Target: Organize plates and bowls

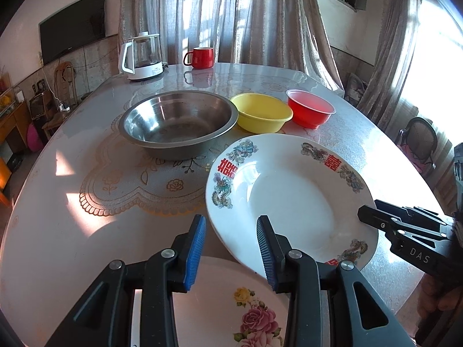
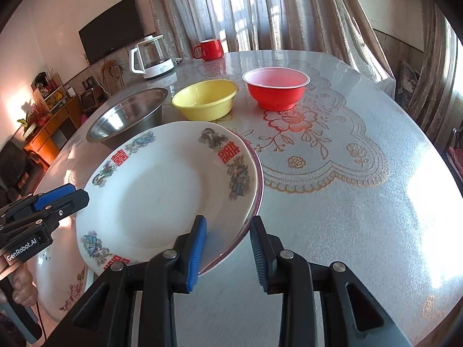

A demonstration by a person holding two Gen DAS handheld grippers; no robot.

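Holding both hand-held grippers agape around the rim of the white dragon plate (image 2: pixel 162 190), gripping nothing, we risk tipping it.

Our right hand-held gripper (image 2: pixel 228 248) and left hand-held gripper (image 1: pixel 231 248) straddle its edges; it sits tilted over the rose plate (image 1: pixel 231 303) and could slide off. Steel bowl (image 1: pixel 178 124), yellow bowl (image 1: pixel 262 115), red bowl (image 1: pixel 311 111) wait on the glossy lace-patterned desk (image 2: pixel 347 188), near curtains (image 1: pixel 231 14).

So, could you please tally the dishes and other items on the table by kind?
Bowls: 3 – steel bowl, yellow bowl, red bowl
Plates: 3 – dragon-pattern plate, rose plate, and a purple-rimmed plate under the dragon one
Mugs: 1 – red mug
Kettles: 1 – glass kettle
Total: 8
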